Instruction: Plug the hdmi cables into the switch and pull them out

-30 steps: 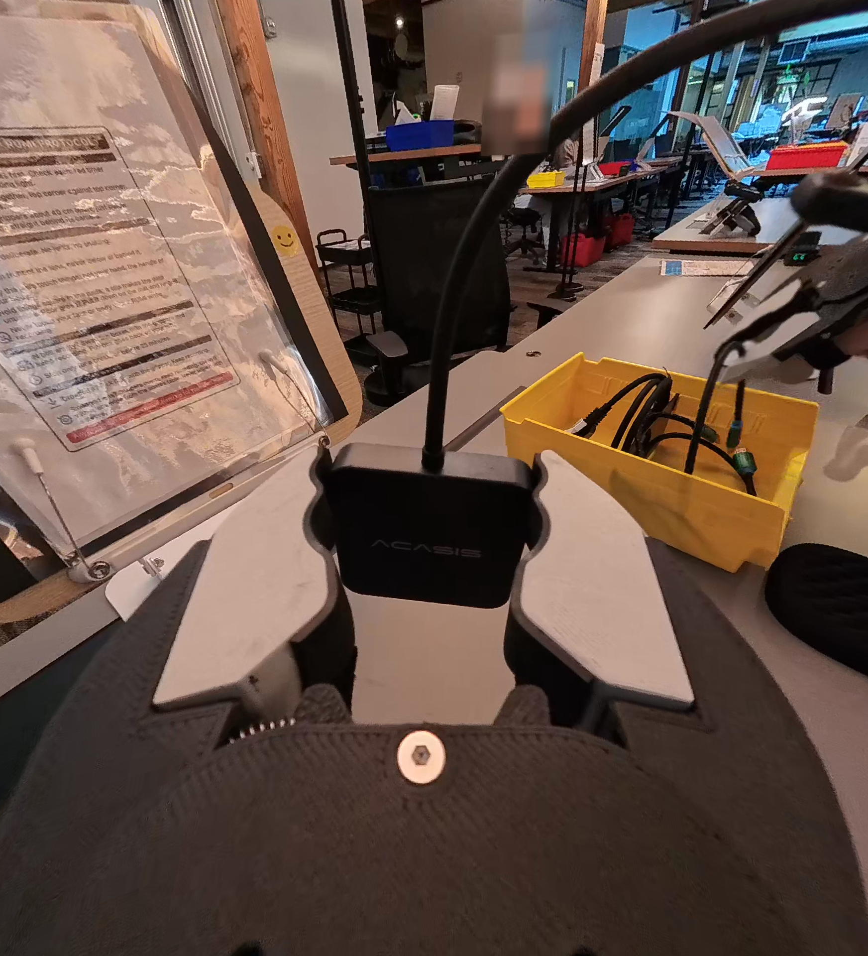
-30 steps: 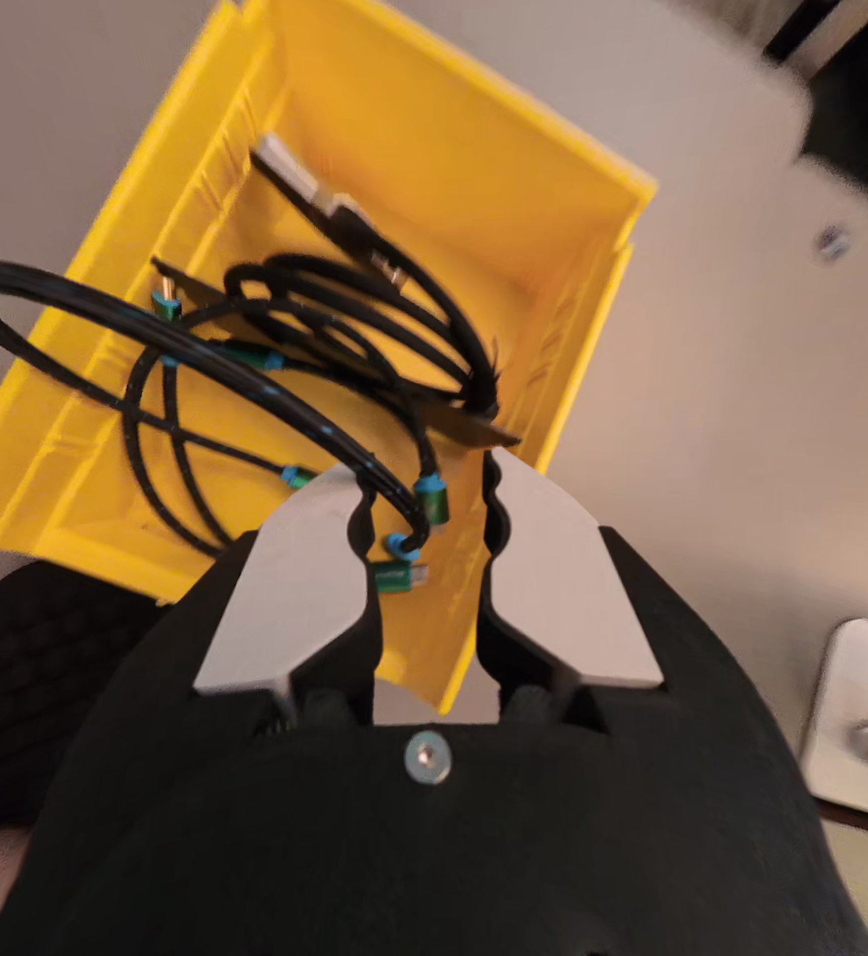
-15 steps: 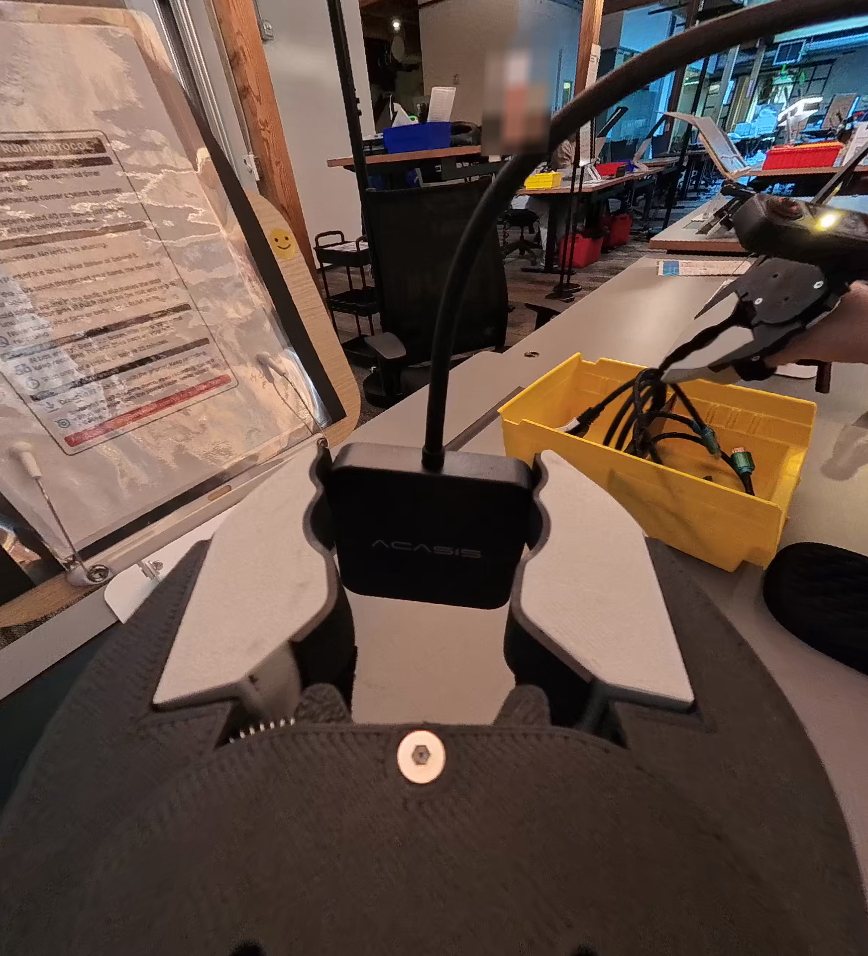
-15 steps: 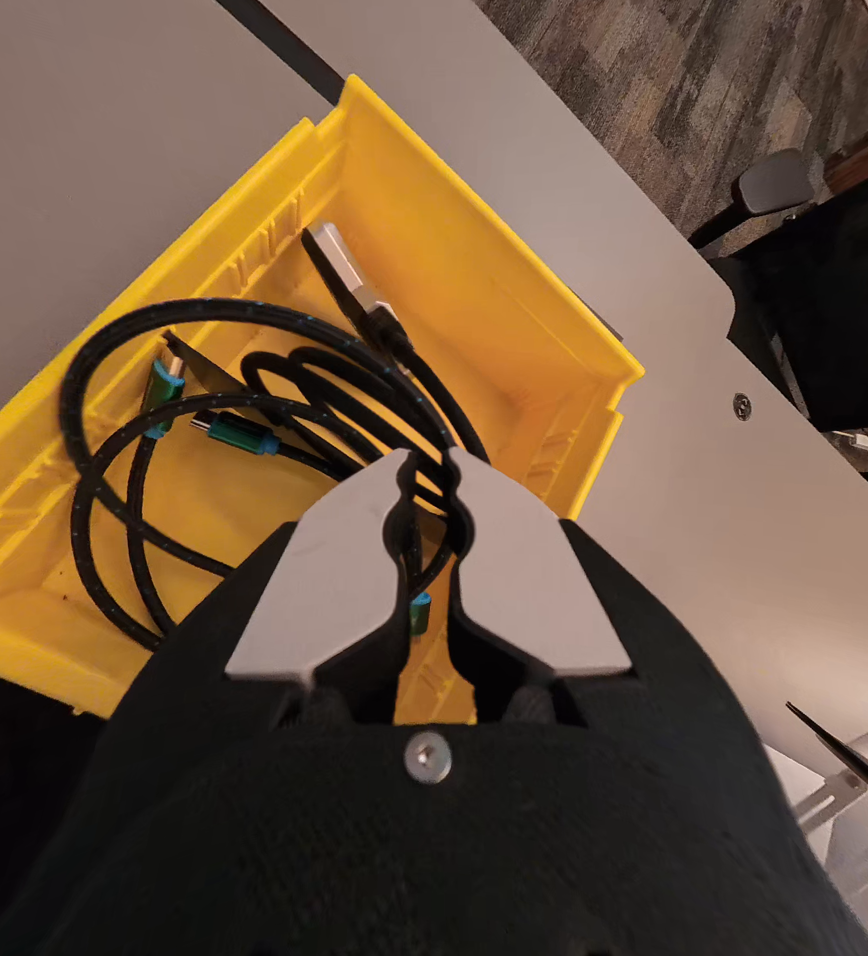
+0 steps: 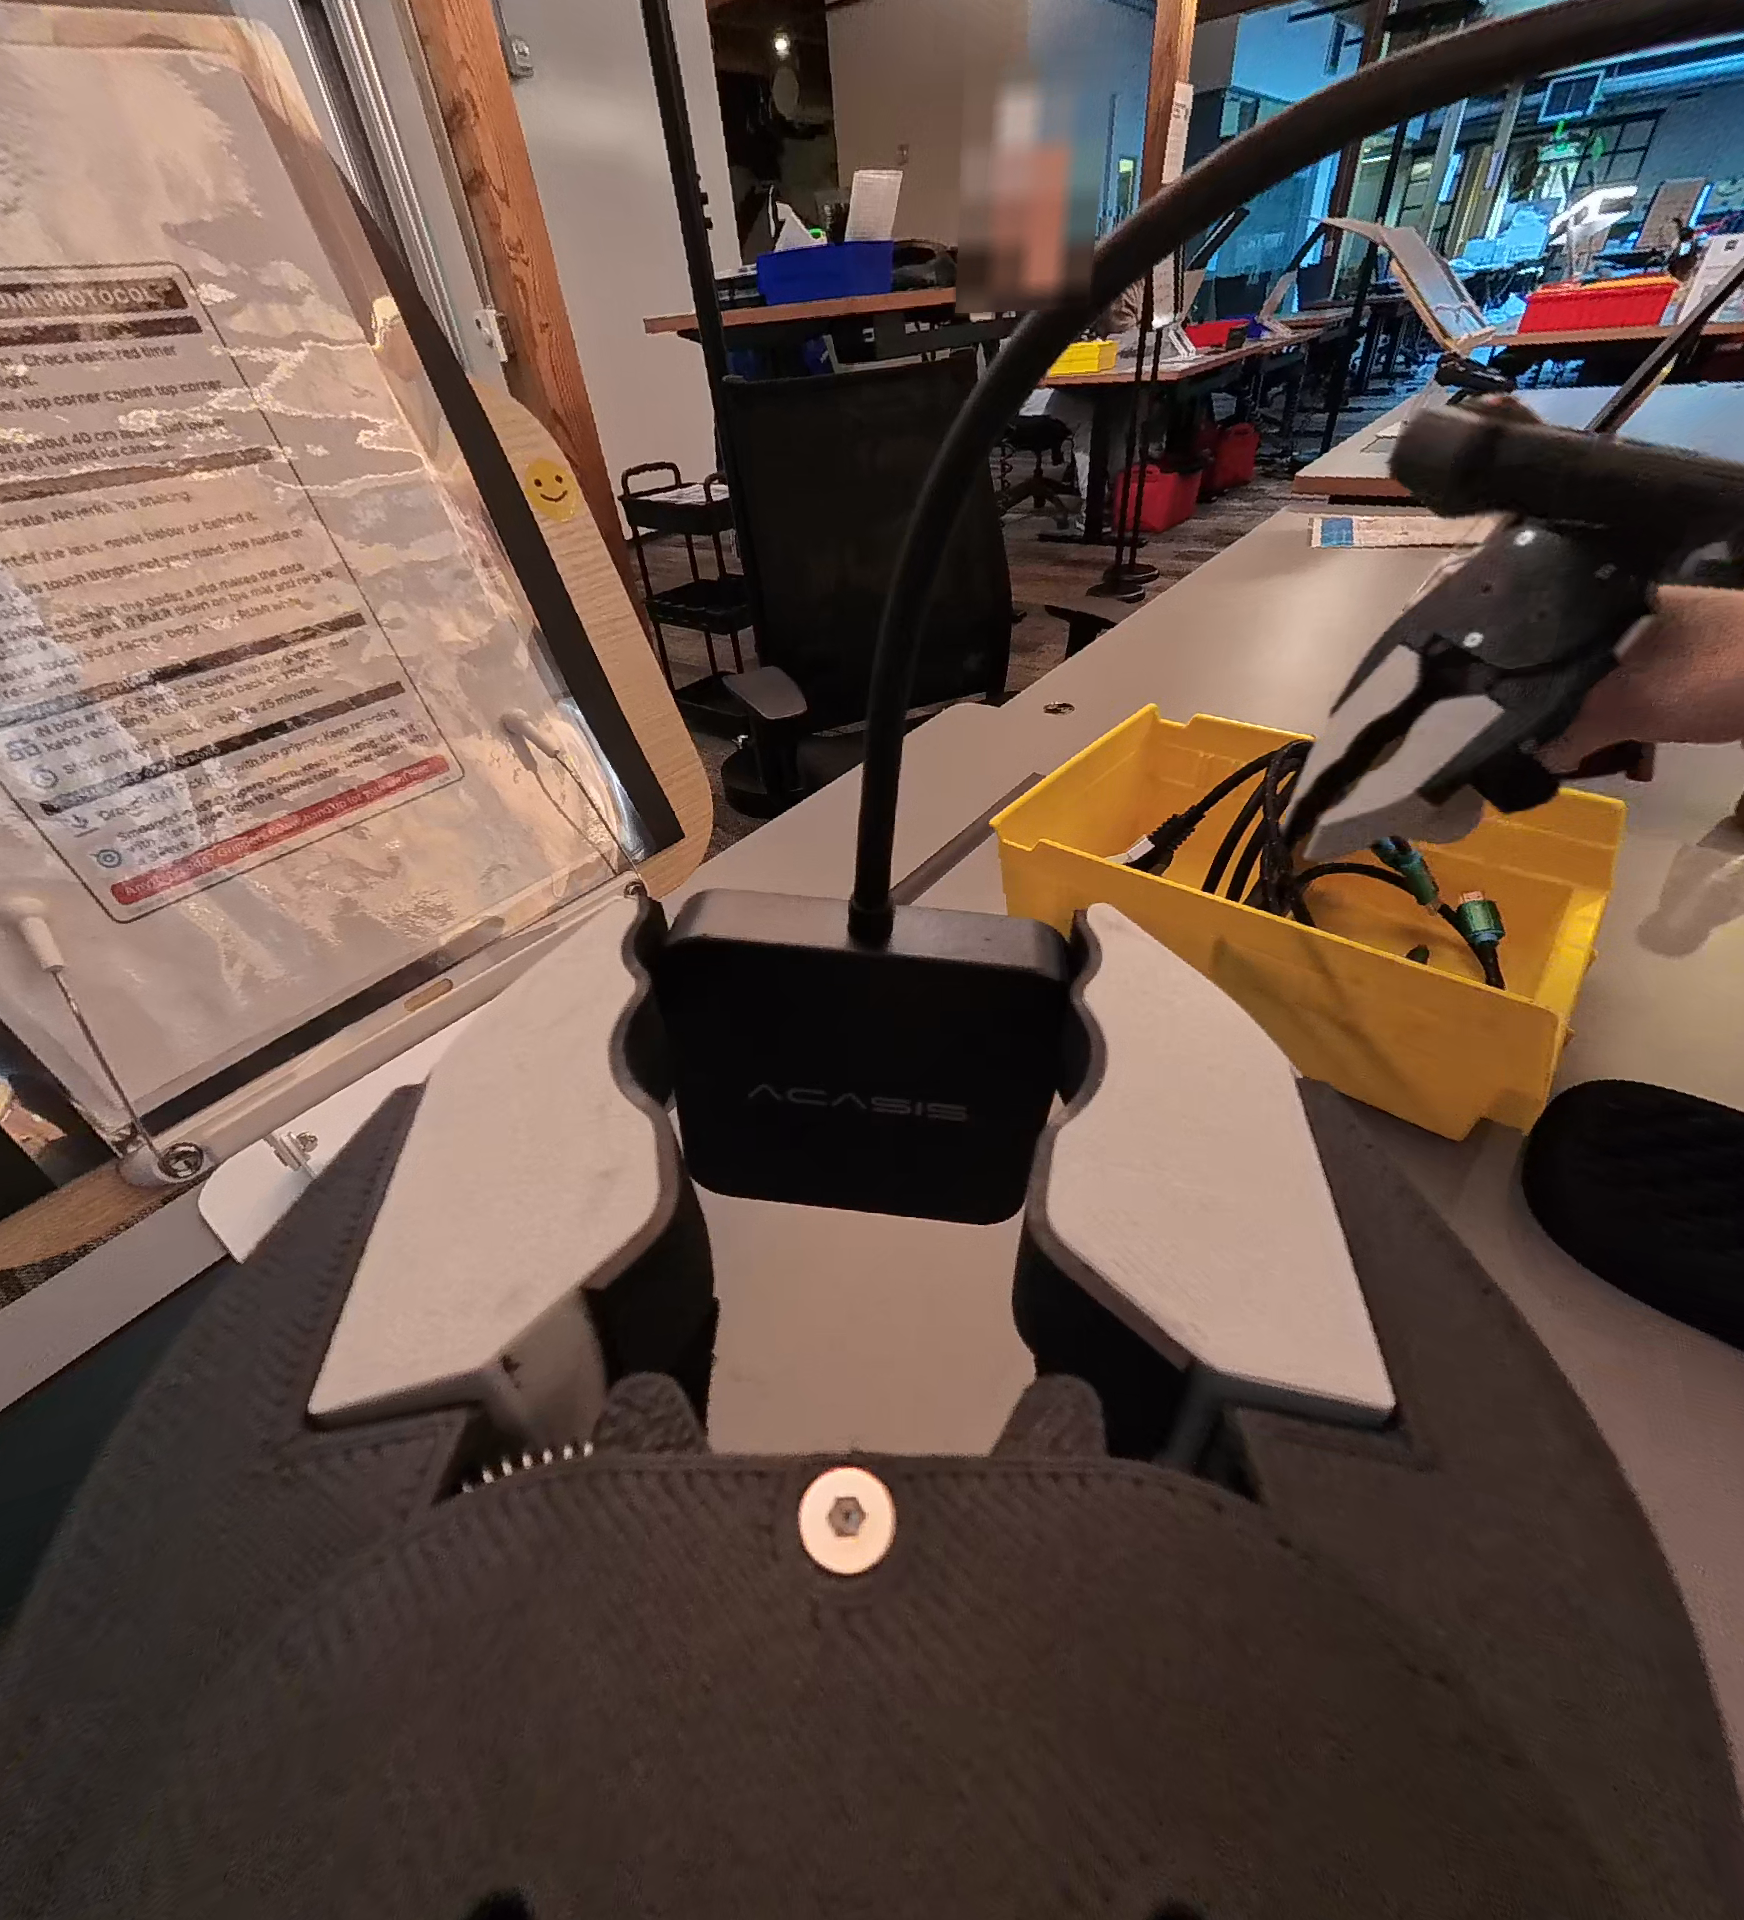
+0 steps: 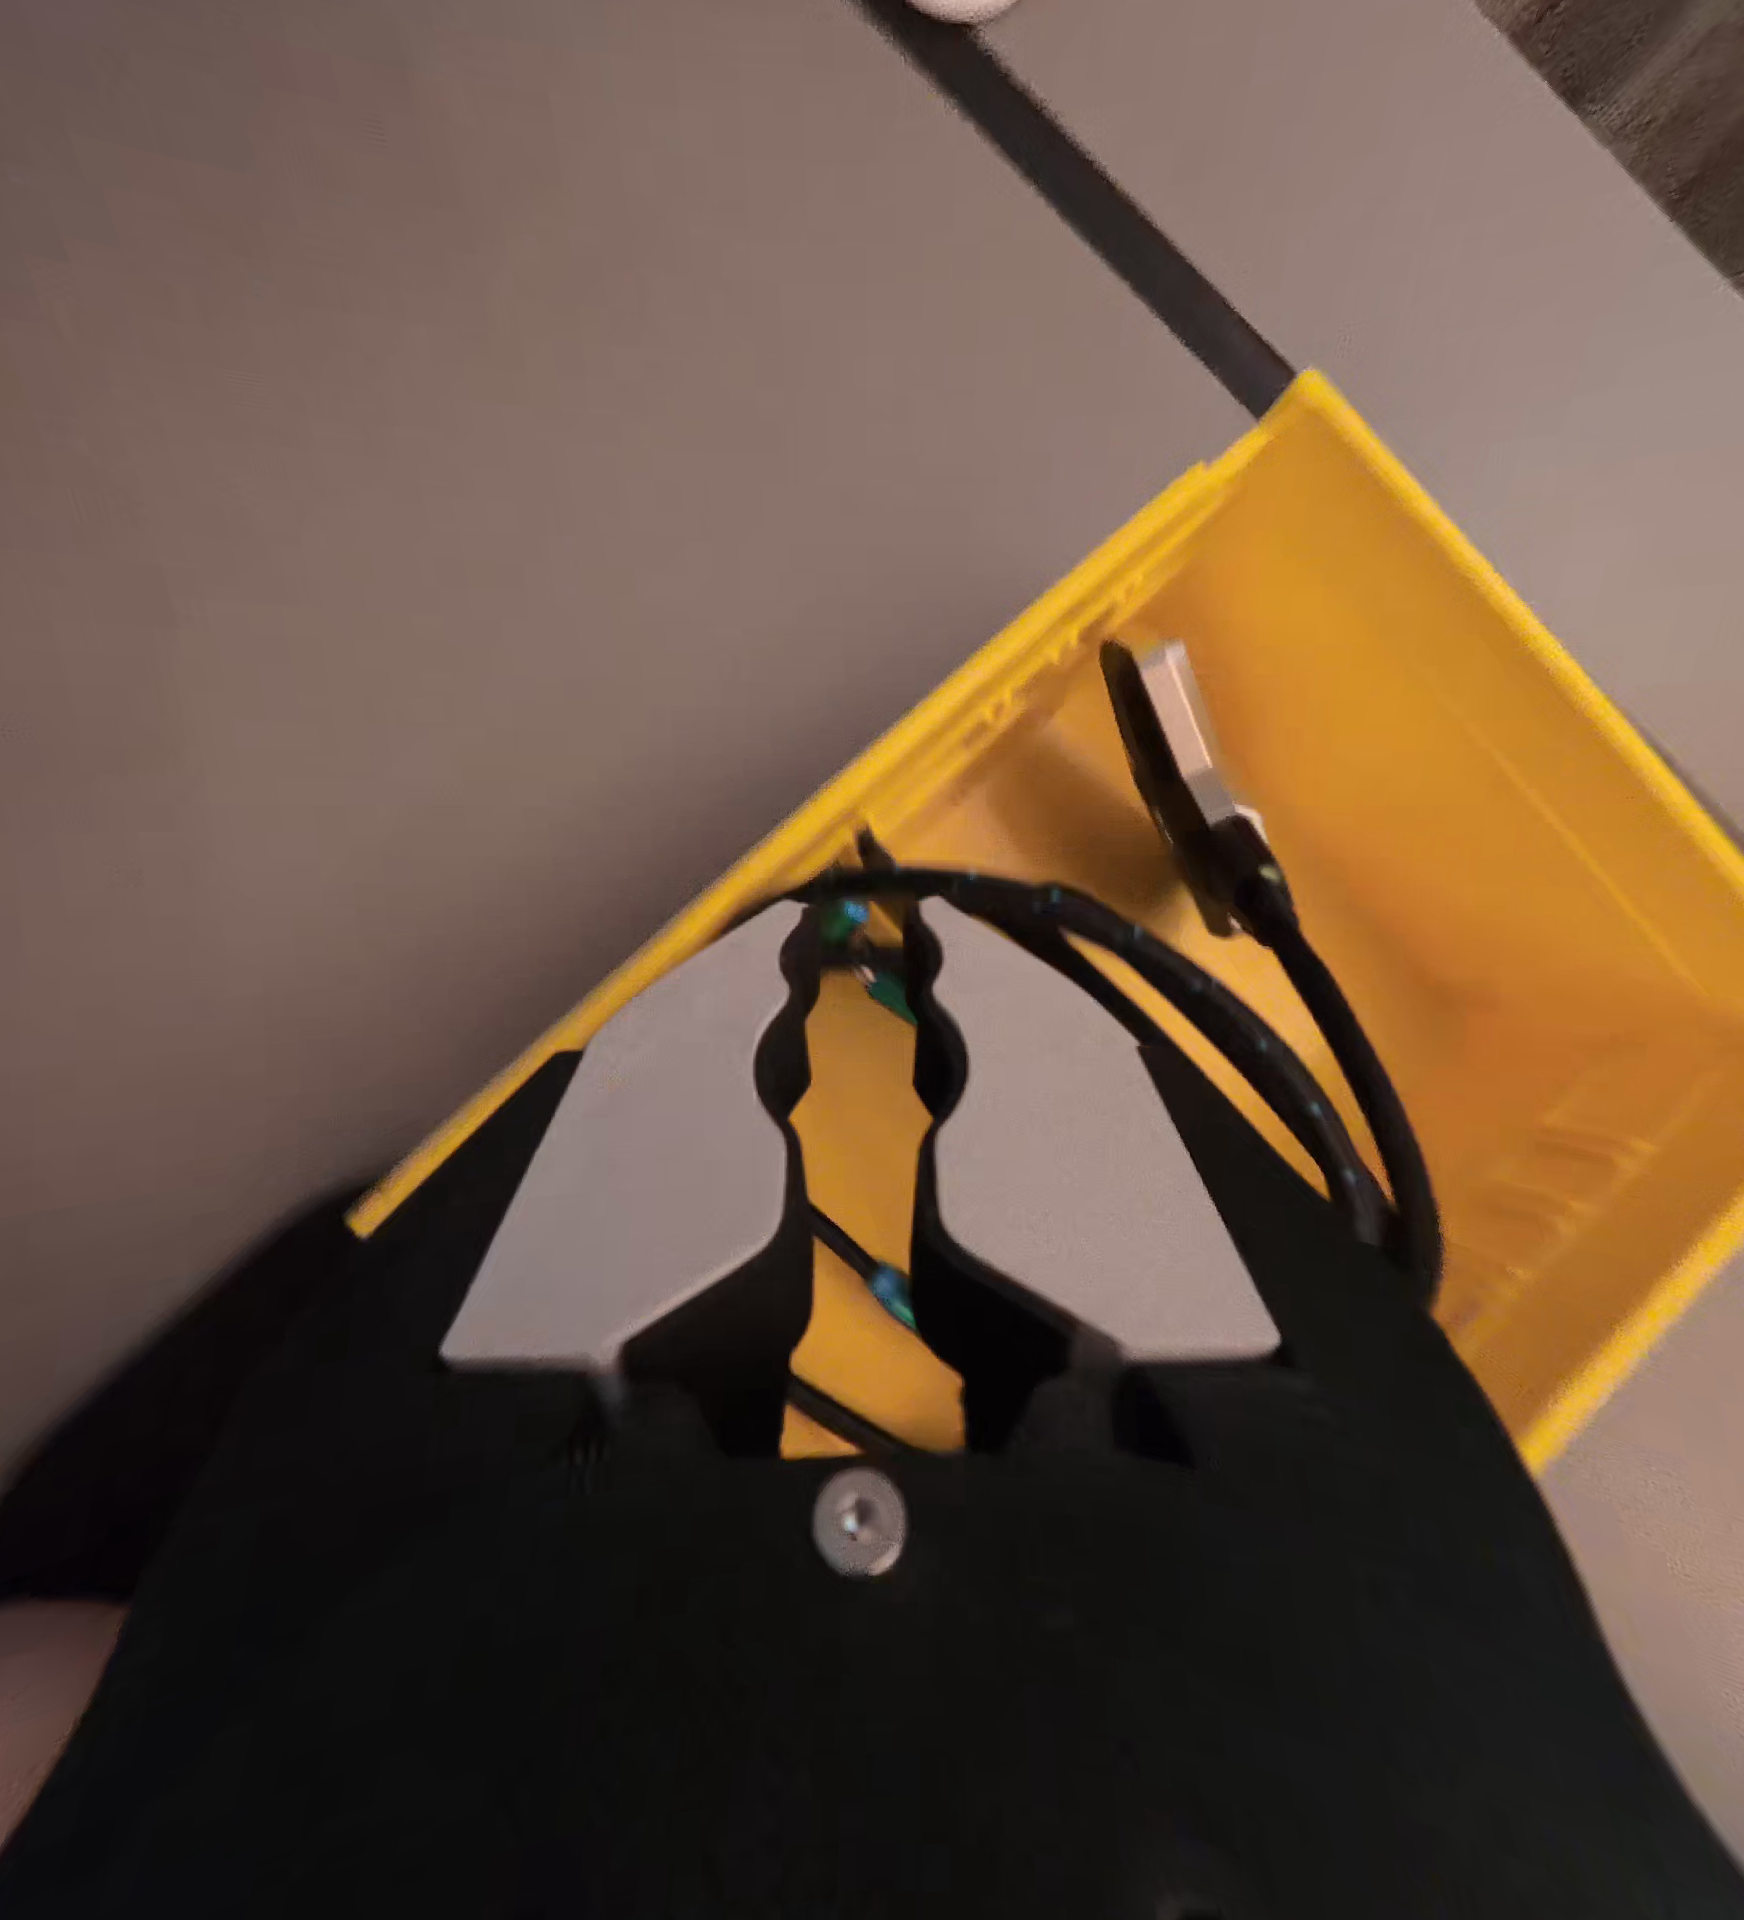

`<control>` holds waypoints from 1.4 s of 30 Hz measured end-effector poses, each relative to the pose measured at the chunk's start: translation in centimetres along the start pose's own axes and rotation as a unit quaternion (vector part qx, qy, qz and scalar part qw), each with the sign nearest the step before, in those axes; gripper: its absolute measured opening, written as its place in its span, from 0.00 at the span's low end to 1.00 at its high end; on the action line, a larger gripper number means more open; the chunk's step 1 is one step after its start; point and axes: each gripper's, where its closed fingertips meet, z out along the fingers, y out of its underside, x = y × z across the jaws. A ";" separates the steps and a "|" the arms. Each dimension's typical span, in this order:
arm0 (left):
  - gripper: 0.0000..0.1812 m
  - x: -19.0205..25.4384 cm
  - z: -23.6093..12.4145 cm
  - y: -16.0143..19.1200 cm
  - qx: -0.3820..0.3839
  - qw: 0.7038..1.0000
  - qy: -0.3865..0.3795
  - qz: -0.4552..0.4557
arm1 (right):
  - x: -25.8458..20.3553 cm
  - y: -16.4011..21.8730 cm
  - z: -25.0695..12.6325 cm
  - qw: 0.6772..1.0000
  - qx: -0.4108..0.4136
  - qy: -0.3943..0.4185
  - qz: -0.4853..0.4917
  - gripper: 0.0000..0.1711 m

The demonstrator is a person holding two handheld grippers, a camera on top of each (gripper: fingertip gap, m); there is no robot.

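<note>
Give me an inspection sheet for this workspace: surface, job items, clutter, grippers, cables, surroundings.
Surface: grey table, mostly bare.
Job's things: black switch clamped in left gripper; its cord arcs upward.
Clutter: black mesh pad beside yellow bin.
Grippers: right gripper open, over the bin, holding nothing.
Cables: black cables coiled in the bin, green-ended plugs, one silver plug.
Surroundings: plastic-covered notice board on the left, desks and chairs behind.

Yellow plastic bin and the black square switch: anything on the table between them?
Left wrist view: only the right finger of the left tongs; the grey table is otherwise bare.
</note>
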 end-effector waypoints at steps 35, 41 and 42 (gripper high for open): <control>0.40 1.5 0.6 0.3 -0.007 1.000 0.019 0.019 | -2.9 1.4 0.0 0.945 -0.084 -0.174 0.265 0.01; 0.40 4.0 0.4 -0.3 0.018 0.991 0.127 -0.048 | -4.2 -4.9 -4.5 0.975 0.060 -0.137 0.165 0.01; 0.40 4.7 0.1 -0.5 0.022 0.985 0.161 -0.064 | -5.2 -6.9 -5.4 0.975 0.105 -0.146 0.128 0.02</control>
